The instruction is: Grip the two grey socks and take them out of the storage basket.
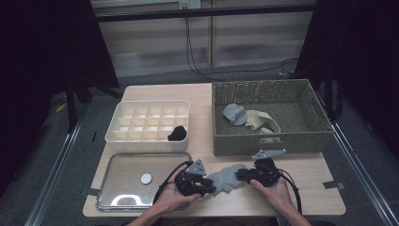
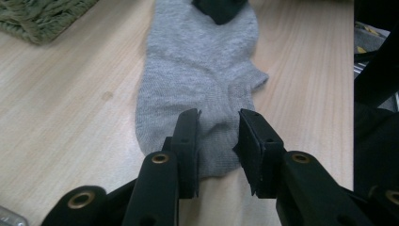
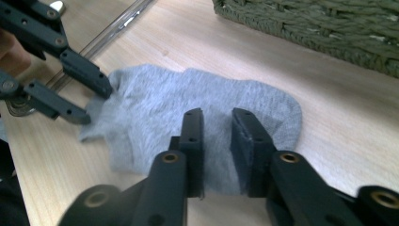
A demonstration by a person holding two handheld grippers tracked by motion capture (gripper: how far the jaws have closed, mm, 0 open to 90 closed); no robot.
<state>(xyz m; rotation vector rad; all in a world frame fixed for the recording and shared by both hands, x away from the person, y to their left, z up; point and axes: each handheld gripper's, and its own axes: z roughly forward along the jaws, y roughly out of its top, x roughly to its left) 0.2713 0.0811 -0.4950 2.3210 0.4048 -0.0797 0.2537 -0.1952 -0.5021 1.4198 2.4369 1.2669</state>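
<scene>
A grey ankle sock lies flat on the wooden table near its front edge, between my two grippers. My left gripper sits at the sock's left end. In the left gripper view its jaws stand a little apart, straddling that end of the sock. My right gripper is at the other end. In the right gripper view its jaws are also slightly apart, over the sock. The left gripper touches the sock's far edge there. Neither pair of pads visibly pinches the fabric.
A green wicker basket holding a grey sock and a cream sock stands behind the grippers at right. A white divided box with a black sock sits at left. In front of it is a metal tray with a white disc.
</scene>
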